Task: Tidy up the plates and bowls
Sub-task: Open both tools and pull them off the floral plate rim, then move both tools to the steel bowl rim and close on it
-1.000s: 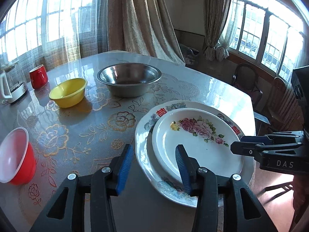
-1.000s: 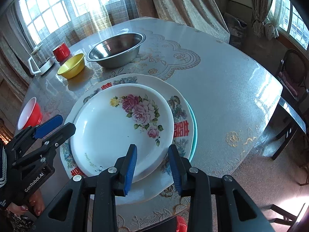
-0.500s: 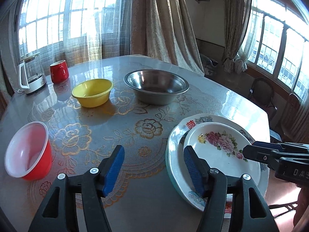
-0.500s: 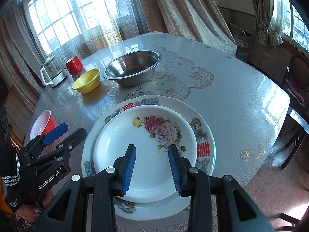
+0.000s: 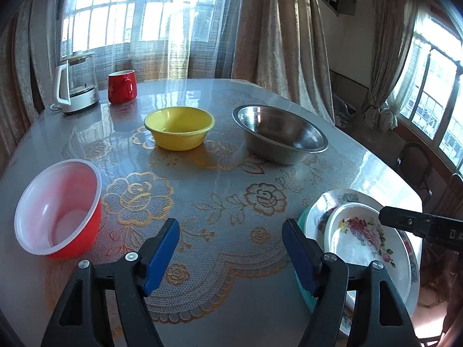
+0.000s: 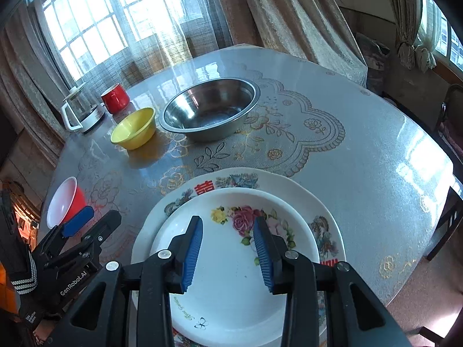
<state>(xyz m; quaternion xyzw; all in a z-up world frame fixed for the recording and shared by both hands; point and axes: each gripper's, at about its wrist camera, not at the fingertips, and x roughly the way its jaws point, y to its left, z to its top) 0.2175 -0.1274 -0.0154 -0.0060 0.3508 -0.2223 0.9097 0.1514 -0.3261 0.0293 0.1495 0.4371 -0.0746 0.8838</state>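
Observation:
A stack of plates sits at the table's near right: a small white rose plate [image 6: 231, 260] [image 5: 367, 248] on a larger patterned plate [image 6: 295, 190] [image 5: 327, 205], with a teal rim beneath [image 5: 301, 286]. A red bowl with white inside [image 5: 58, 208] [image 6: 65, 205], a yellow bowl [image 5: 179, 127] [image 6: 134, 128] and a steel bowl [image 5: 280, 136] [image 6: 211, 112] stand apart on the table. My left gripper [image 5: 231, 254] is open and empty above the tablecloth between the red bowl and the plates. My right gripper [image 6: 228, 254] is open and empty above the rose plate.
A glass kettle [image 5: 76, 84] [image 6: 81, 110] and a red mug [image 5: 121, 85] [image 6: 115, 98] stand at the far left edge. The table [image 6: 376, 173] has a glossy floral cover. Chairs [image 5: 413, 162] stand to the right. Curtains and windows lie behind.
My left gripper has swung left and up away from the plates, now facing the bowls, and its jaws have widened. My right gripper has pulled back and risen over the rose plate.

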